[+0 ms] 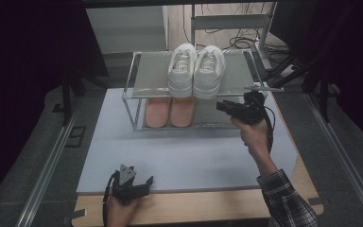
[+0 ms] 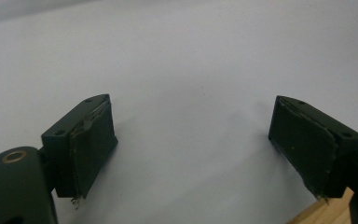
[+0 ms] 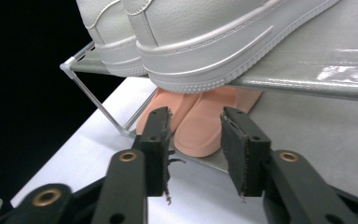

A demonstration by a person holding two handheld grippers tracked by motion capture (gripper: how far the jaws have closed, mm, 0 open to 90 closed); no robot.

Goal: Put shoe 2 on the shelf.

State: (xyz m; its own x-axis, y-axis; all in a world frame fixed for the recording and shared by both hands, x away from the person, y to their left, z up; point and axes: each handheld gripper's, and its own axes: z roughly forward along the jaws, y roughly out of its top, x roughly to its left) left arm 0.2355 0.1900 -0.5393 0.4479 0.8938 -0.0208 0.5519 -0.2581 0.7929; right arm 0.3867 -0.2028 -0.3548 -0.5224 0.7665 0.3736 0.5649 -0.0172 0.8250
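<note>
My right gripper (image 3: 193, 151) hangs just right of the rack (image 1: 131, 75), jaws partly apart and empty. The pink slippers (image 3: 200, 123) sit on the lower shelf under the white sneakers (image 3: 214, 42). I should stay level under the upper shelf. My left gripper (image 2: 193, 154) rests wide over the tabletop (image 2: 191, 56).

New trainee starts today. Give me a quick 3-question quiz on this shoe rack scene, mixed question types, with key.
1. True or false: the white sneakers sit on the top shelf of the rack.
2. What lies on the lower shelf? A) pink slippers B) black boots C) a box
3. Fill in: the right gripper has nothing between its jaws and is ____.

Key: 1 true. 2 A, the pink slippers. 3 open; it stands in front of the slippers, apart from them.
</note>
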